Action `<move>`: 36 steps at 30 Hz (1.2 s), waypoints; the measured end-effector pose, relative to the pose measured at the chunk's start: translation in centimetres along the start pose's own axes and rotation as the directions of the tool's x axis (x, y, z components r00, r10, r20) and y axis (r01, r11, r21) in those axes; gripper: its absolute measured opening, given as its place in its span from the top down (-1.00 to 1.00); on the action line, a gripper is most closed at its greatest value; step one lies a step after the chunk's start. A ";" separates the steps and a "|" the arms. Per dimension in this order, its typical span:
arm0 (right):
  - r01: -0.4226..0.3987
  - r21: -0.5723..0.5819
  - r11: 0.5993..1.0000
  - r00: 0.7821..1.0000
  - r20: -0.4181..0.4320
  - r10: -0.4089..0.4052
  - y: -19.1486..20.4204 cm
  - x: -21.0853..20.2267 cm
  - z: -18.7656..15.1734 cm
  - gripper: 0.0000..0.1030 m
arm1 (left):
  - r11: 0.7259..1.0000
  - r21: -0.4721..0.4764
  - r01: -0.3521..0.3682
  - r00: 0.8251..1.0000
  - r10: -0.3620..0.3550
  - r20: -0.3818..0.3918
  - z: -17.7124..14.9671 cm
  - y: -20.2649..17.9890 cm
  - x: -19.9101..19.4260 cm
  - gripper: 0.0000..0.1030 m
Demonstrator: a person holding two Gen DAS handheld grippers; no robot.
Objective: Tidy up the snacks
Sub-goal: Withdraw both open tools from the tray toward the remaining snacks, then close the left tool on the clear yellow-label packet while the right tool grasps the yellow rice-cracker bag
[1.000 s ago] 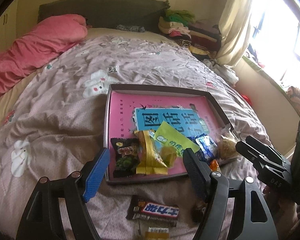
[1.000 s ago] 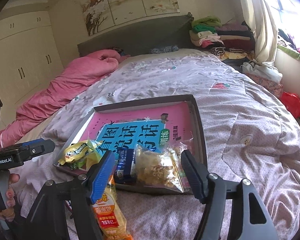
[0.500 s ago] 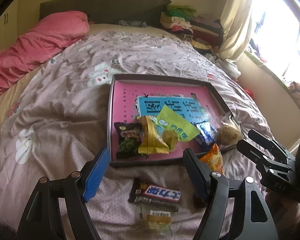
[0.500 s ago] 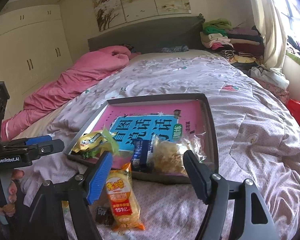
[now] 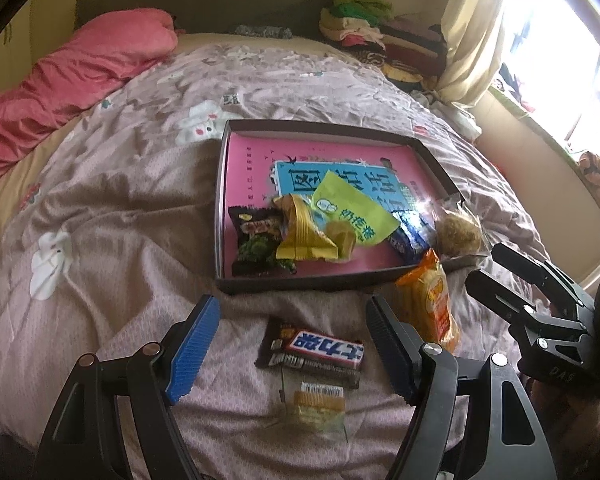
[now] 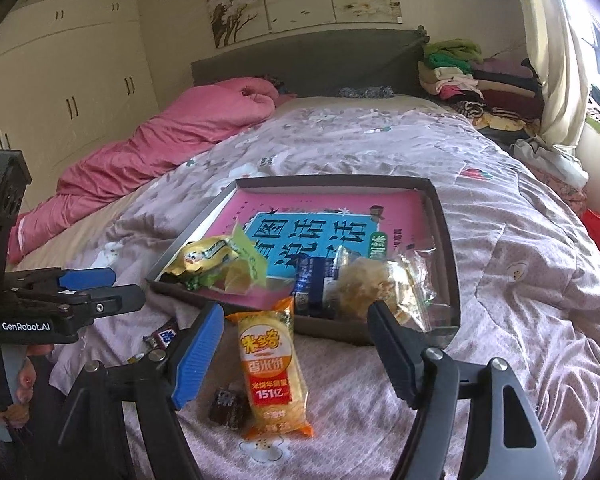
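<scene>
The sorting looks partly done. A shallow dark tray (image 5: 432,152) sits on the bed, lined with a pink and blue book, and several snacks already lie along its near edge: a dark green packet (image 5: 256,240), a yellow wrapper (image 5: 300,236), a lime-green packet (image 5: 350,210), a blue packet (image 5: 410,236) and a clear bag of puffed snack (image 5: 458,234) at the corner.

Four things are left on the quilt (image 5: 120,208), at 6 o'clock from the tray: a chocolate bar (image 5: 320,346), a small clear-wrapped sweet (image 5: 318,398) just below it, an orange rice-cracker packet (image 6: 272,364) with its top touching the tray wall, and a small dark sweet (image 6: 228,402) at its 8 o'clock.

The left gripper (image 5: 292,344) has its jaws apart, empty, with the chocolate bar framed between them. The right gripper (image 6: 296,354) has just been opening; its jaws stand apart, the orange packet lying between them with no pad pressing on it.

The quilt is soft and rumpled, mauve with white rabbits. A pink duvet (image 6: 160,148) lies at 10 o'clock, folded clothes (image 6: 472,76) at 1 o'clock, wardrobes on the left wall, and a bright window on the right.
</scene>
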State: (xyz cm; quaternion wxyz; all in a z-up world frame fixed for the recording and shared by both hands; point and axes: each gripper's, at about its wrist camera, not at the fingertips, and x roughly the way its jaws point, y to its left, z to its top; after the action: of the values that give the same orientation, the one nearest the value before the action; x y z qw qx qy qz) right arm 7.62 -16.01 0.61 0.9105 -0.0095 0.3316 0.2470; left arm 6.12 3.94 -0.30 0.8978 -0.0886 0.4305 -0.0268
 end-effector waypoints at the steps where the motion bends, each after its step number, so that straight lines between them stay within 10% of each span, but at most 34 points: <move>1: 0.002 -0.003 1.000 1.000 -0.002 -0.002 0.1 0.0 -0.1 -0.43 | 1.000 -0.003 0.002 1.000 -0.002 -0.003 -0.1 0.0 0.0 -0.49; 36: -0.050 -0.030 0.998 0.985 -0.166 0.044 0.9 3.7 -2.1 -0.43 | 0.996 0.003 0.089 0.972 -0.086 -0.218 -4.8 -1.0 3.2 -0.50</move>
State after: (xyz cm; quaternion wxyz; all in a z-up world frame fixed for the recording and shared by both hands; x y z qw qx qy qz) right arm 8.35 -13.93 -3.15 0.8735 -0.0376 0.4017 0.2724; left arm 4.41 1.87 -5.54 0.8439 -0.0982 0.5215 -0.0787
